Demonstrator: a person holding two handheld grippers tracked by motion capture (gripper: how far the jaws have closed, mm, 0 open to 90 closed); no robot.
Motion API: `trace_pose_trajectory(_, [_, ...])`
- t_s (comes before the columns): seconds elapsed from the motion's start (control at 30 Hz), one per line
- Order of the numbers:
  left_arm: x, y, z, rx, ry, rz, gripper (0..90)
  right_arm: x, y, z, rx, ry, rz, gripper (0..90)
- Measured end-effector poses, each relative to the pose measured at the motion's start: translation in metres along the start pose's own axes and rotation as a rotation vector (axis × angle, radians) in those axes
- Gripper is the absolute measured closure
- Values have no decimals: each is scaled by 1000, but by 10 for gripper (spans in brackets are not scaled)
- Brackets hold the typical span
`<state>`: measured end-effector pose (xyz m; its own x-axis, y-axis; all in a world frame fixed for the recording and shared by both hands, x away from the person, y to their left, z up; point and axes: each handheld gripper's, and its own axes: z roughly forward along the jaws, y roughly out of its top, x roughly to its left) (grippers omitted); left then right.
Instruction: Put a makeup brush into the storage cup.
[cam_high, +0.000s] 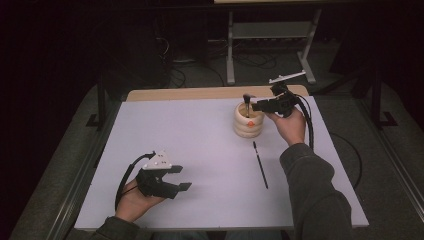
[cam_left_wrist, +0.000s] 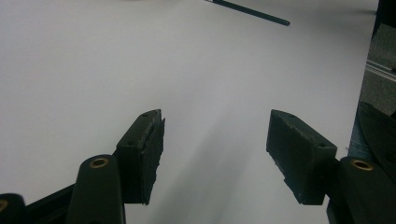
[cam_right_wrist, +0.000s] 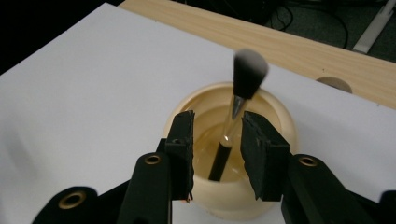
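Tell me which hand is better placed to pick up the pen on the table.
Probably right: the right claw hangs open over the cup near the pen. The left claw rests farther from it.

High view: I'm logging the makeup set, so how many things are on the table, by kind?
Brushes with bristle head: 1
Thin black pencils: 1
Cream ribbed holders: 1
Total: 3
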<state>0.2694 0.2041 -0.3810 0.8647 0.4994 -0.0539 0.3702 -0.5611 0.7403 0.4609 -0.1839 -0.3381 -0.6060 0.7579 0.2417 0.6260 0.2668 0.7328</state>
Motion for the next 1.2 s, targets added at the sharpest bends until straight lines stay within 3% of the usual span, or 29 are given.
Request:
trace_pose_trajectory(0.2, [0,0,0,-4,0,-4,360,1,-7,-8,9,15,3,597])
trace_pose_trajectory(0.4, [0,-1,0,-2,0,-8,357,6,-11,-15,35,-2,-9,581])
trace_pose_trajectory(0.7, [1,-1,0,-7,4,-8,352,12,-13,-28,1,6,-5,562])
trace_pose_trajectory(1.2, [2,-1,-2,-14,7,-16,338,17,-25,-35,19,6,-7,511])
